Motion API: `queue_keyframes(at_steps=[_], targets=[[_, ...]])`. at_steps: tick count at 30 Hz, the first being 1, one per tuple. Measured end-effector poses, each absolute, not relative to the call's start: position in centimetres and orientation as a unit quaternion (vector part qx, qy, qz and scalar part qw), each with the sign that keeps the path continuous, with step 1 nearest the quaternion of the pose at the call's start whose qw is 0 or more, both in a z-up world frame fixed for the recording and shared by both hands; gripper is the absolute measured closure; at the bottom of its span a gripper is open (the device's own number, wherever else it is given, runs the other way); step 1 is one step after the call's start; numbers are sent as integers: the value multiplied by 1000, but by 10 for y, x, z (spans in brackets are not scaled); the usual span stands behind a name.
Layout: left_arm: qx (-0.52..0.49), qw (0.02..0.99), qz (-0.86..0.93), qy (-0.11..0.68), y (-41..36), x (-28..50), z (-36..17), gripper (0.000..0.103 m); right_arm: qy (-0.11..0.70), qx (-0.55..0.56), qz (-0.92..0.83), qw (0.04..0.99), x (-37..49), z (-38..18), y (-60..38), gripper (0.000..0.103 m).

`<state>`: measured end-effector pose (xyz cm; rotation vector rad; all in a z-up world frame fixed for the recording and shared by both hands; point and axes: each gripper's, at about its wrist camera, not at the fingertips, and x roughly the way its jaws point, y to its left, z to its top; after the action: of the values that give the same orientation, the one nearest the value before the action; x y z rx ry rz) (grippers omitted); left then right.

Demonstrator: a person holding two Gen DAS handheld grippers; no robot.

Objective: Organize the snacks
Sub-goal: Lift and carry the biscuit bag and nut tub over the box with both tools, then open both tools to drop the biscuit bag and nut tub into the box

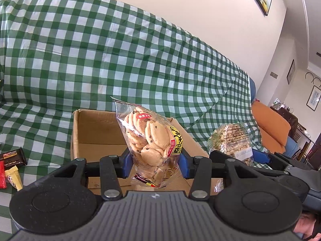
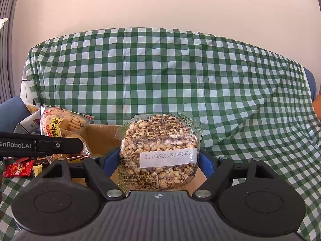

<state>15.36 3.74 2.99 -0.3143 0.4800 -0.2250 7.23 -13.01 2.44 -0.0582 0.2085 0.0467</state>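
Clear cookie bag (image 1: 149,140) clamped in left tongs (image 1: 154,160) above cardboard box (image 1: 90,132). Right tongs (image 2: 159,160) grip puffed-grain bag (image 2: 160,150).

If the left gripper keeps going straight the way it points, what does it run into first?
Probably the cardboard box. The left gripper, shut on the cookie bag, points slightly downward into the open box, so the bag's far end would likely meet the box's back wall or floor first. Depth is unclear.

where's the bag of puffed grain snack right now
The puffed grain bag sits centre in the right wrist view, clamped in the right gripper over the cardboard box.
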Motion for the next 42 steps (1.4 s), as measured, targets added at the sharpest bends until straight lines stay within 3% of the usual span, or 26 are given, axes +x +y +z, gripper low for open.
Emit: queue_keyframes(at_steps=[42], targets=[[-145, 954, -120, 235, 26, 158, 33, 52, 115, -38, 26, 992, 88, 17, -140, 21]])
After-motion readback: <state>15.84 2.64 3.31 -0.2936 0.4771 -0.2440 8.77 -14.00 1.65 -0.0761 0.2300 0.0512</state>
